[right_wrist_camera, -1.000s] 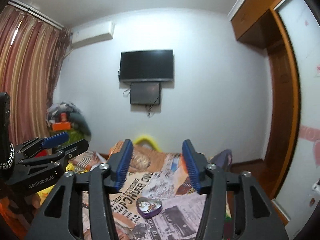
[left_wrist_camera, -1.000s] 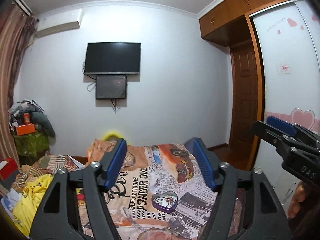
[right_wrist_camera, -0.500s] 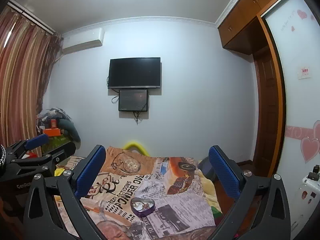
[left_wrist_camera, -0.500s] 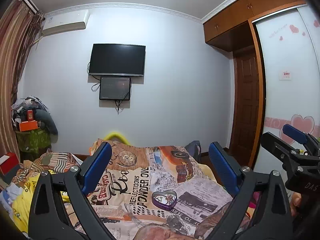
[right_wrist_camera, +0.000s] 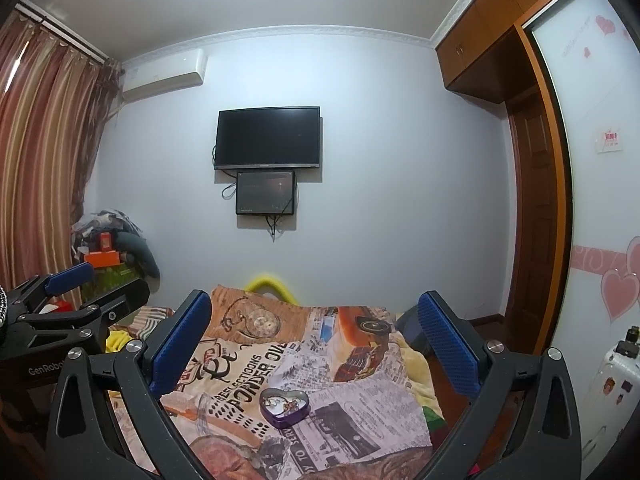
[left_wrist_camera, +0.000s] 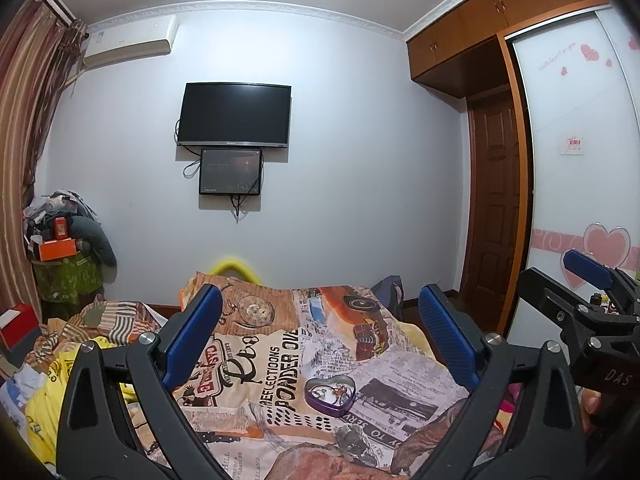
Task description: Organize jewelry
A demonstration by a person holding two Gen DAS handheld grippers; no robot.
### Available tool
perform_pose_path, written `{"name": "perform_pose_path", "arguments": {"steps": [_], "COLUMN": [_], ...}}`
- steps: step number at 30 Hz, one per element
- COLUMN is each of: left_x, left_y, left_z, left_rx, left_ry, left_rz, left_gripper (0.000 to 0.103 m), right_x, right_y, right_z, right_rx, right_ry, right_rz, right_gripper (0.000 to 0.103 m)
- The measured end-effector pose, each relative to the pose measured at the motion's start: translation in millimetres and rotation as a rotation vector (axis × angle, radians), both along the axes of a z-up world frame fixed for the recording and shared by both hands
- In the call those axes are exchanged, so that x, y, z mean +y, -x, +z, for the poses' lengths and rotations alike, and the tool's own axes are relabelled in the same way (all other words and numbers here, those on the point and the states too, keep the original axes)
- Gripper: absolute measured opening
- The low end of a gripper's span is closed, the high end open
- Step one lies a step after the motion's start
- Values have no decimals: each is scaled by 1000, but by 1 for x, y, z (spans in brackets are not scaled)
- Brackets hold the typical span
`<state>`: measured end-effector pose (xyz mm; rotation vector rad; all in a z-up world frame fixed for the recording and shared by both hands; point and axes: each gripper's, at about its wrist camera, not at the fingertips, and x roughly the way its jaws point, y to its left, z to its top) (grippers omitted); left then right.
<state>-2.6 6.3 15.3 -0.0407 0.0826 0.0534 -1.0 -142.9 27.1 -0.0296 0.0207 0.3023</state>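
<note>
A purple heart-shaped tin point(left_wrist_camera: 330, 395) lies open on the printed bedspread point(left_wrist_camera: 280, 344), with small jewelry pieces inside; it also shows in the right wrist view point(right_wrist_camera: 284, 401). My left gripper point(left_wrist_camera: 320, 332) is open wide and empty, held above and short of the tin. My right gripper point(right_wrist_camera: 314, 332) is also open wide and empty, likewise above the tin. Each gripper shows at the edge of the other's view: the right one point(left_wrist_camera: 592, 304), the left one point(right_wrist_camera: 68, 296).
The bed fills the lower middle. Crumpled yellow and striped cloth point(left_wrist_camera: 60, 352) lies at its left. A cluttered stand point(left_wrist_camera: 60, 248) is by the curtain. A TV point(left_wrist_camera: 234, 114) hangs on the far wall. A wardrobe point(left_wrist_camera: 576, 160) and door point(left_wrist_camera: 496, 208) stand right.
Both grippers have opened from a narrow gap to wide. Both views have tilted up slightly and steadied; the tin has not moved.
</note>
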Motion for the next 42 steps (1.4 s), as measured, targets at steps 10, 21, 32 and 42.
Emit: {"name": "perform_pose_path", "arguments": {"steps": [10, 21, 32, 42], "left_x": [0, 0, 0, -1], "left_y": [-1, -1, 0, -2], "left_z": [1, 1, 0, 2], "left_rx": [6, 8, 11, 18], "left_ry": [0, 2, -1, 3], "left_rz": [1, 3, -6, -15], "left_gripper": [100, 101, 102, 102], "right_x": [-4, -5, -6, -10], "right_y": [0, 0, -1, -1], "right_z": [0, 2, 3, 2], "right_rx": [17, 33, 38, 41], "right_ry": [-3, -5, -8, -21], "right_rz": [-1, 1, 0, -7], "right_gripper": [102, 102, 102, 102]}}
